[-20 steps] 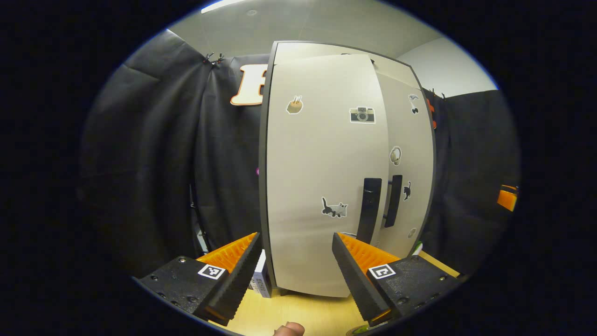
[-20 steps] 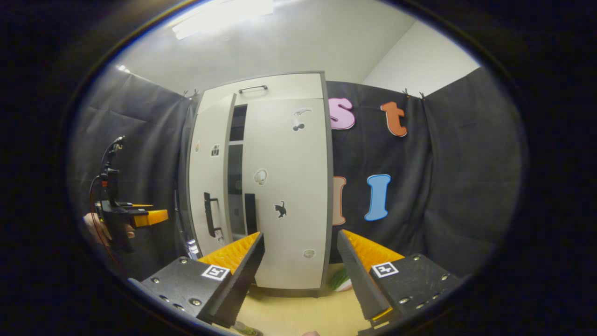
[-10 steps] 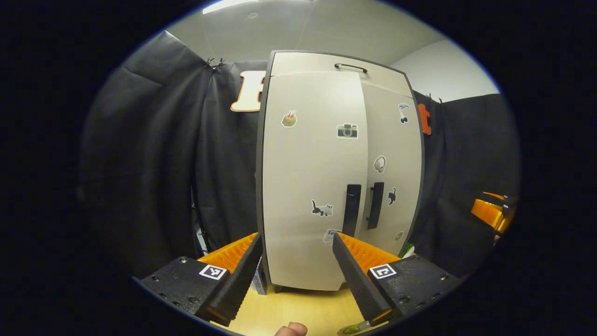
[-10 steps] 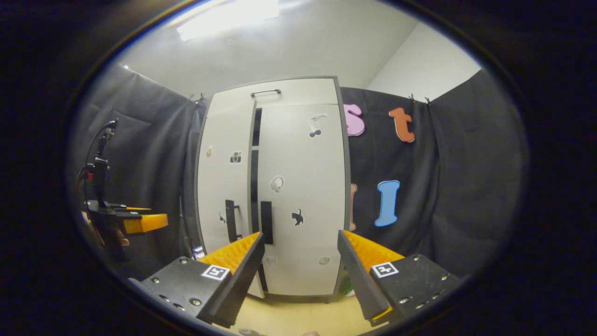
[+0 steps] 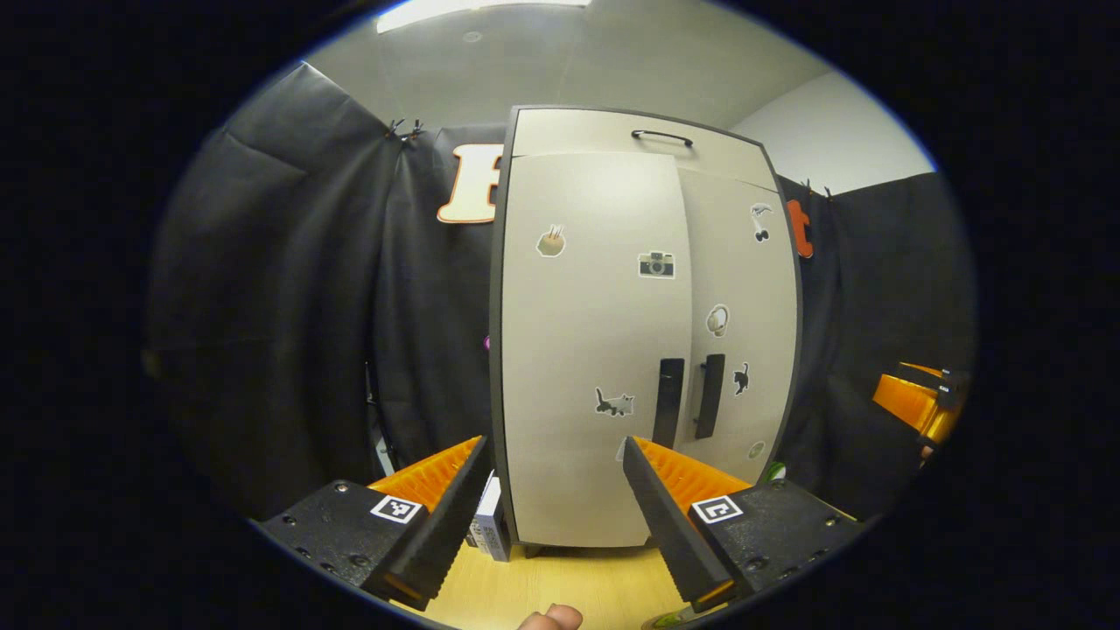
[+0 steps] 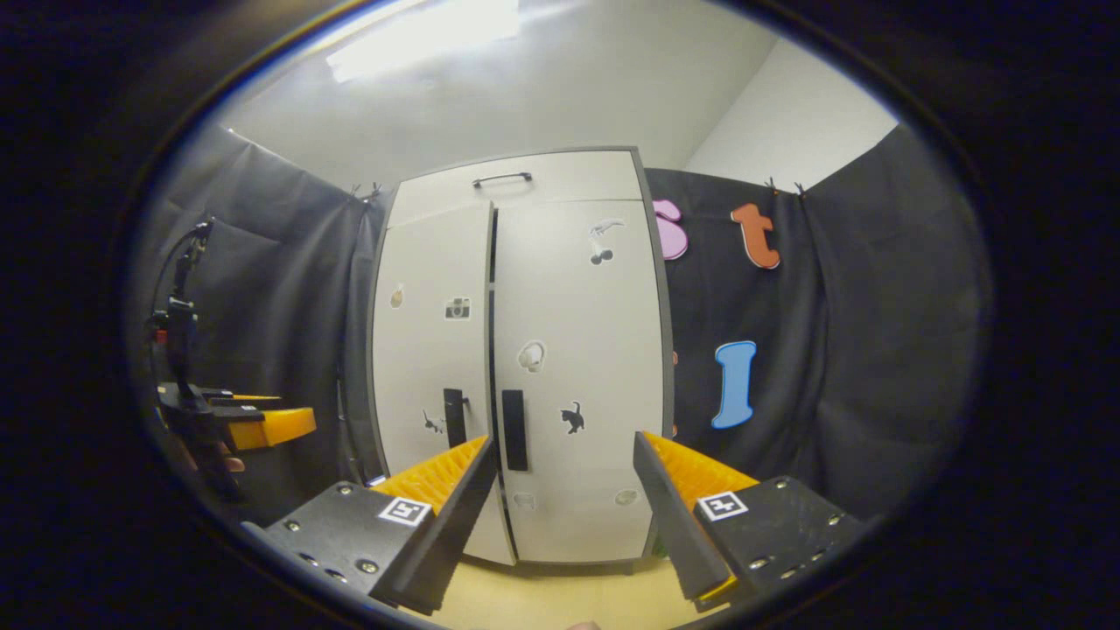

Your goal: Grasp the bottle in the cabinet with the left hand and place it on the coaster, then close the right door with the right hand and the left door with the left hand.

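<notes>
1. Two doors ahead of the left gripper (image 5: 551, 490): the left door (image 5: 591, 350) and right door (image 5: 744, 324) of the cabinet (image 5: 612, 136) both sit closed.
2. Left gripper is released, holding nothing, above the worktop (image 5: 560, 586).
3. Right gripper (image 6: 564, 490) is likewise spread and empty, facing the doors.
4. Bottle: cannot tell where it stands.

Black cloth walls (image 6: 840, 367), pale ceiling with a light (image 6: 420, 35), wooden tabletop (image 5: 560, 586).
</notes>
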Tool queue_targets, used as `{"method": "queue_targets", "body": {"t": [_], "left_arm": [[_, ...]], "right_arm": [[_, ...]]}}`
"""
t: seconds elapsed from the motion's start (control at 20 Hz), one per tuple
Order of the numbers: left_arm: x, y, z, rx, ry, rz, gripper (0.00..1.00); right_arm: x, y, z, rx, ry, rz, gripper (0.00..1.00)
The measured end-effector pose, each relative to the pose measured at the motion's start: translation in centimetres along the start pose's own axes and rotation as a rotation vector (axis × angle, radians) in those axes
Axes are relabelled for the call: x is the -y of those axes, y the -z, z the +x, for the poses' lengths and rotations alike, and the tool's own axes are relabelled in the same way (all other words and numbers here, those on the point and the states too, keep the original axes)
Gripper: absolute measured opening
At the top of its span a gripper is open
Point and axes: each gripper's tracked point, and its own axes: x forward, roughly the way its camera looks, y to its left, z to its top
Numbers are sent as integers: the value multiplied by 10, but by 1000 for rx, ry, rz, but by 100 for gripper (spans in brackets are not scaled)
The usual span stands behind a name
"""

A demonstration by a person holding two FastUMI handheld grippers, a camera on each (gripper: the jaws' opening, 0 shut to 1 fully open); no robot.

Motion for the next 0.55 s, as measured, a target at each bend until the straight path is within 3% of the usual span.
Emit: {"method": "queue_targets", "body": {"t": [0.15,0.55], "left_arm": [[9,-8,13,35,64,-52,94],[11,9,33,25,93,-30,96]], "right_arm": [[-3,6,7,-8,22,-8,92],[-21,17,10,-7,58,-61,95]]}}
